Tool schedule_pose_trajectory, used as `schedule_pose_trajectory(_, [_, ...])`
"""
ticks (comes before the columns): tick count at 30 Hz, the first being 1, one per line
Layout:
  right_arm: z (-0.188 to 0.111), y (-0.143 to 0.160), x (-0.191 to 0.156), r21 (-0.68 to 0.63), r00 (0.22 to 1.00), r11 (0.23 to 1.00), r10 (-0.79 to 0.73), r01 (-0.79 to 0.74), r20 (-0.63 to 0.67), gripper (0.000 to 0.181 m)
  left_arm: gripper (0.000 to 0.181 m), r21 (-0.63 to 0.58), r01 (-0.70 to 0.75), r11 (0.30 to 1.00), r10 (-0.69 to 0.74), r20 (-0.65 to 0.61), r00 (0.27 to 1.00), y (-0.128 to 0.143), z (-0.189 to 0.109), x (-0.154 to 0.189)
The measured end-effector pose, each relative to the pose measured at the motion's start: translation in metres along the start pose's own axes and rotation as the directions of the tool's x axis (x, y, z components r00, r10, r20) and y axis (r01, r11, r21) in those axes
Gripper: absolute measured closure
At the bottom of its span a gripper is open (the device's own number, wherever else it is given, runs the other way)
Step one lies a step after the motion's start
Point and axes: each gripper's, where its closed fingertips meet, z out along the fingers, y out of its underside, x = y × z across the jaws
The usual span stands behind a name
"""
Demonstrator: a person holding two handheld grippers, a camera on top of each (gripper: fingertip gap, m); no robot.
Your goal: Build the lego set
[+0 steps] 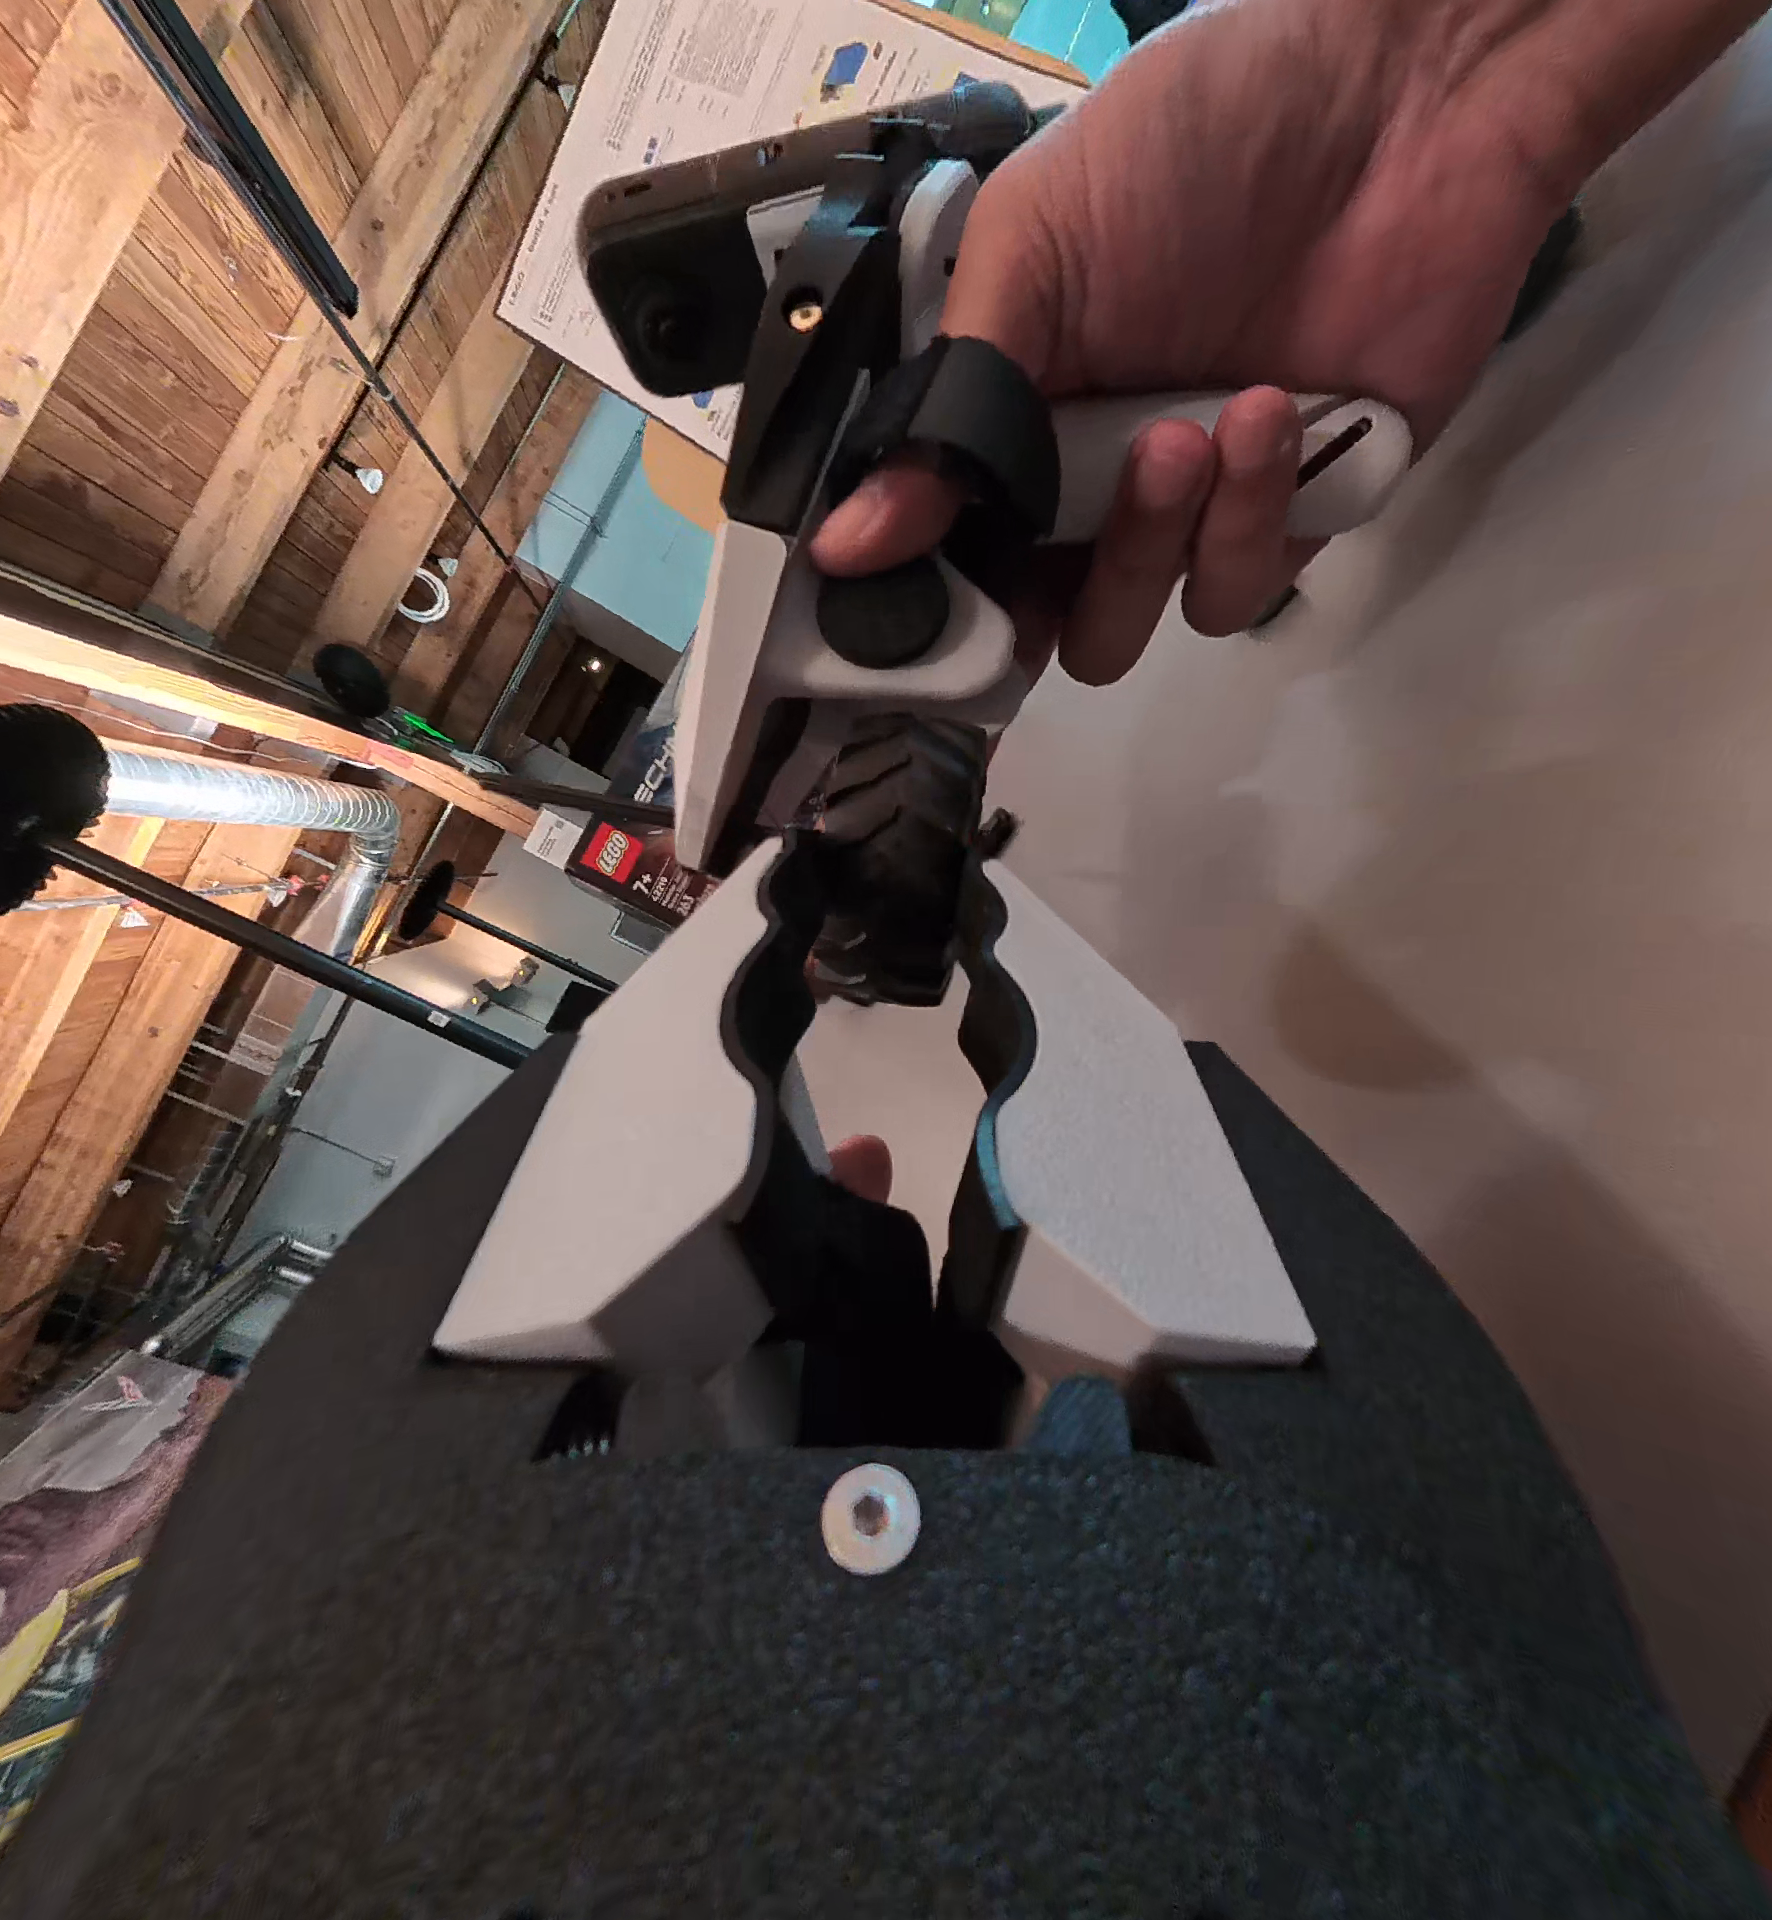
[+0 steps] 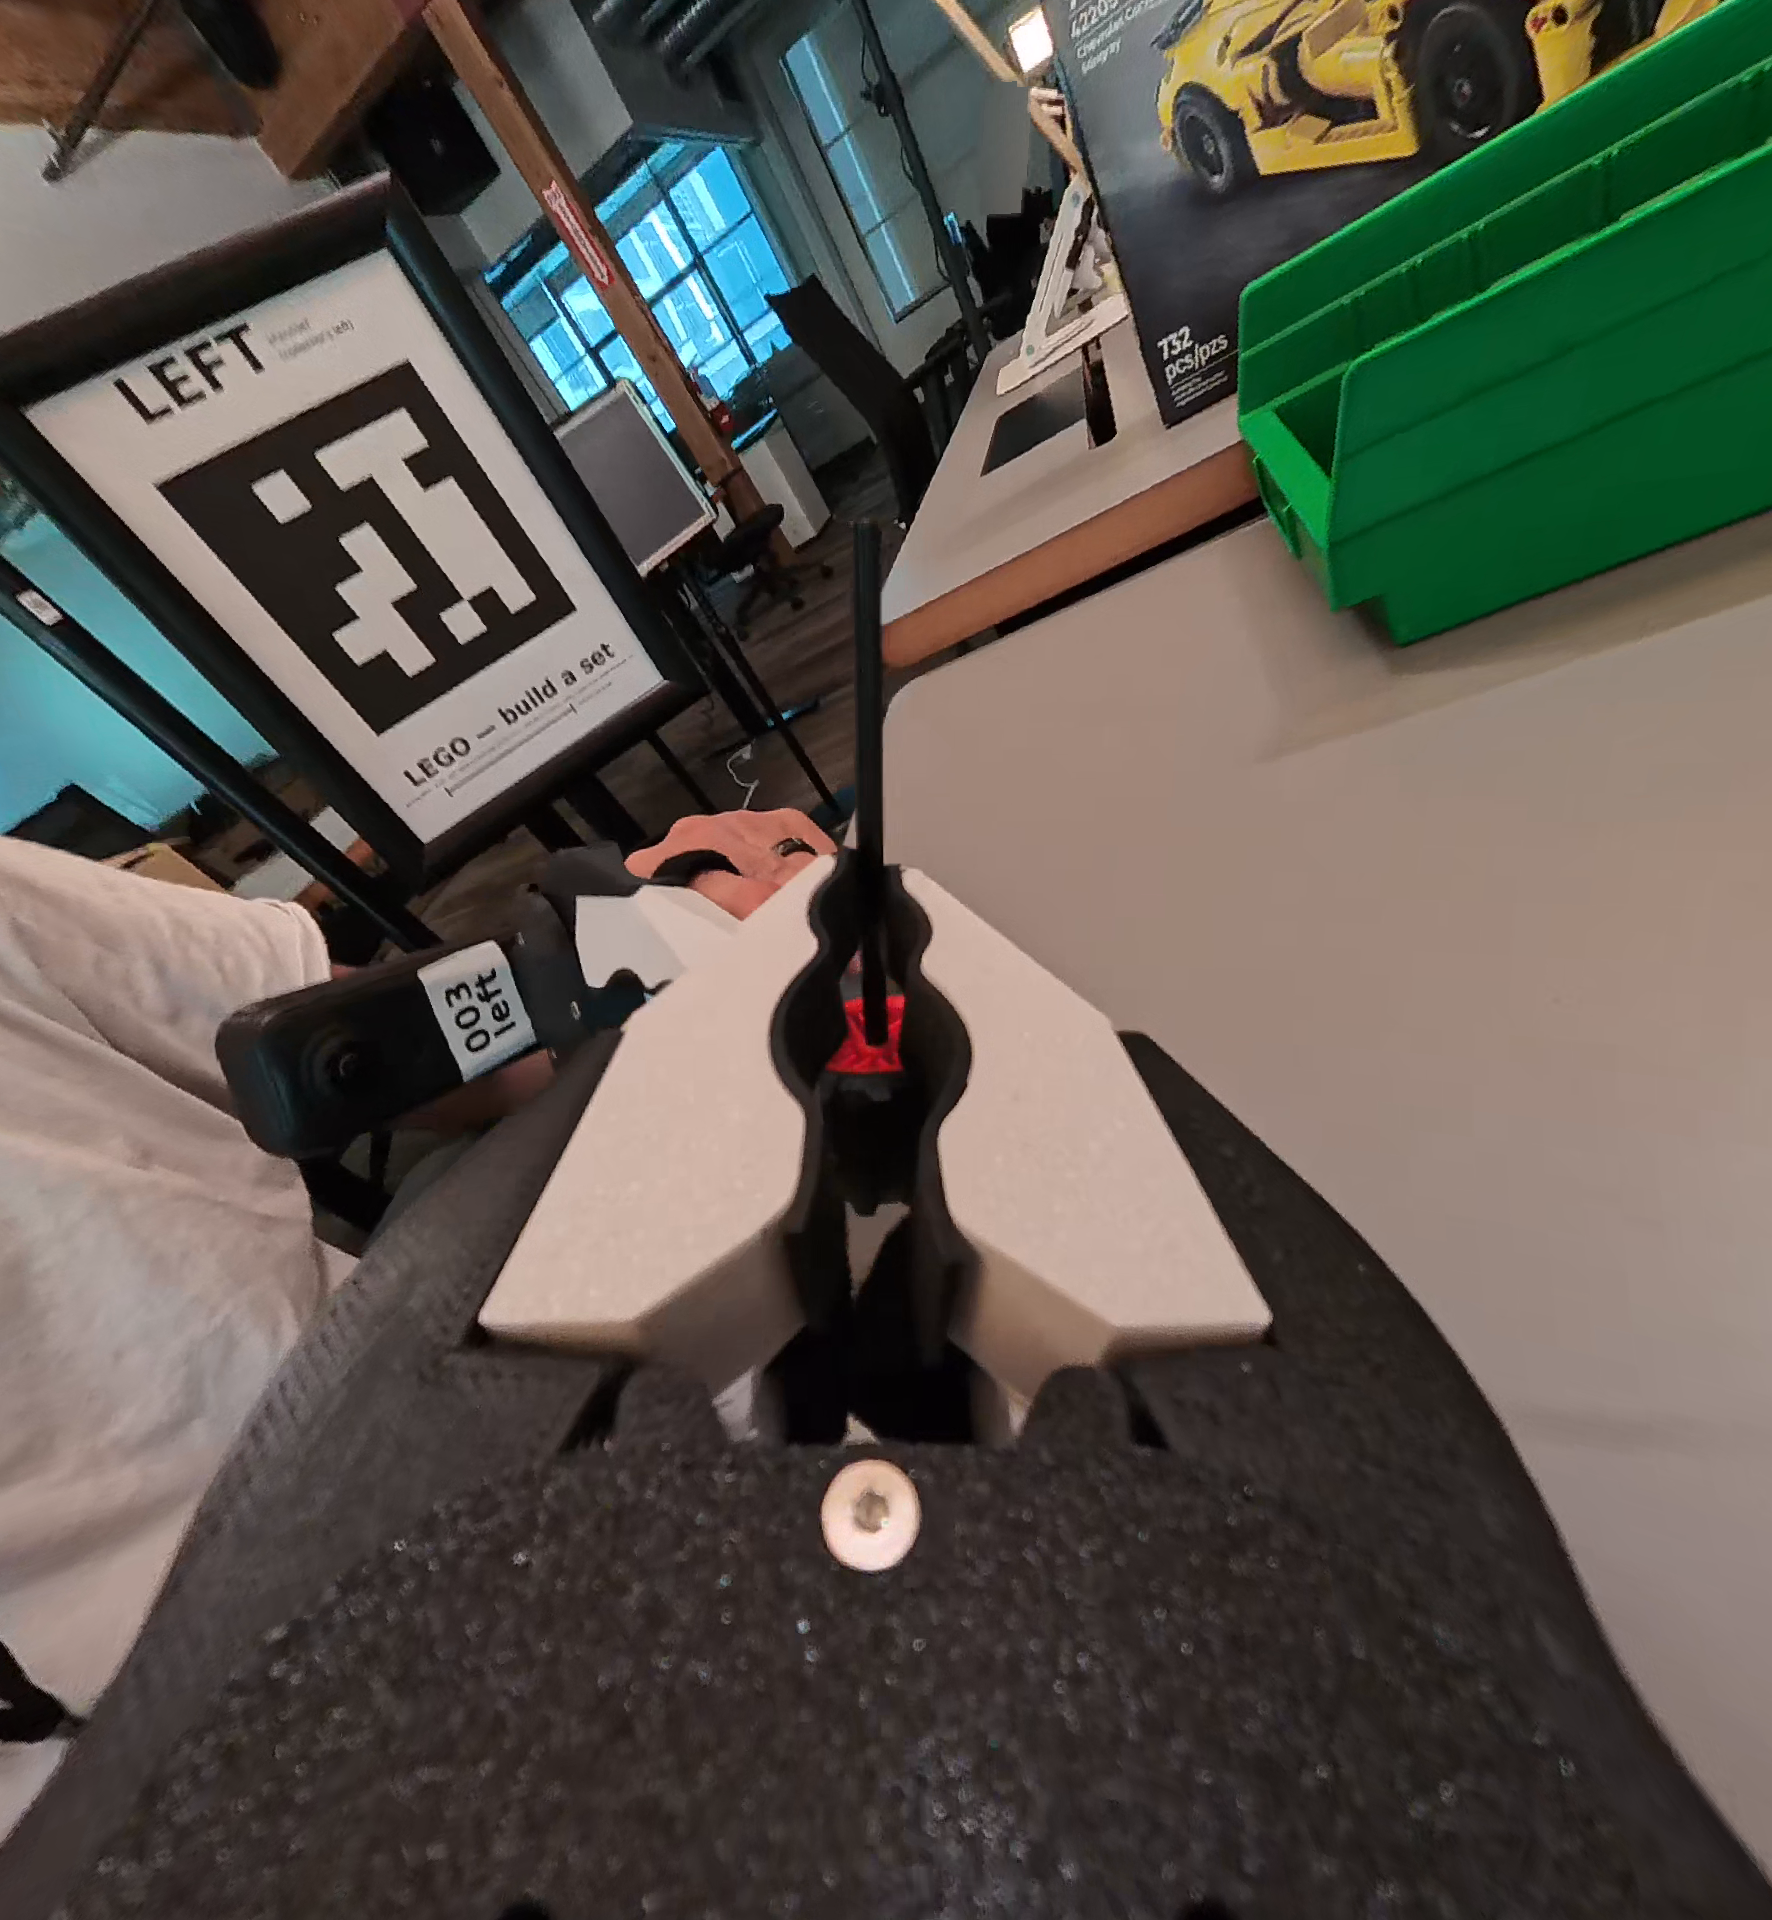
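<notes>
Two tools: the left tool (image 1: 877, 883) and the right tool (image 2: 866, 883). One black tyre (image 1: 903, 831) at frame centre, one thin black axle (image 2: 869, 769) with one red piece (image 2: 864, 1049). Upper right of frame: two green bins (image 2: 1547, 436), one boxed car set (image 2: 1277, 156).

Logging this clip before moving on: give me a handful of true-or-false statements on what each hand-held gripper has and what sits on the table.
1. The right hand-held gripper is shut on a thin black plastic axle rod. True.
2. A small red plastic piece sits on that rod between the fingers. True.
3. The left hand-held gripper is wide open with nothing near it. False: its tips flank a black treaded rubber tyre.
4. The stacked plastic bins on the white table are blue. False: they are green.
5. A box picturing a yellow car stands behind the bins. True.
</notes>
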Motion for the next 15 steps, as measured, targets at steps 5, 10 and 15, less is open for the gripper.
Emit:
schedule_pose_trajectory(5, [0.0,0.006,0.011,-0.106,0.957,0.966,-0.251,0.237,-0.147,0.177,0.155,-0.025,0.15,0.988,-0.152,-0.11,0.982,0.005,0.001,0.007])
schedule_pose_trajectory(10, [-0.005,0.007,0.022,-0.189,0.865,0.898,-0.436,0.398,-0.248,0.178,0.11,-0.179,0.655,0.734,-0.674,-0.309,0.67,0.002,-0.001,-0.001])
schedule_pose_trajectory(15, [0.008,0.005,0.003,-0.136,0.866,0.887,-0.46,0.441,-0.194,0.179,0.092,-0.322,0.776,0.542,-0.827,-0.37,0.424,0.004,0.013,0.007])
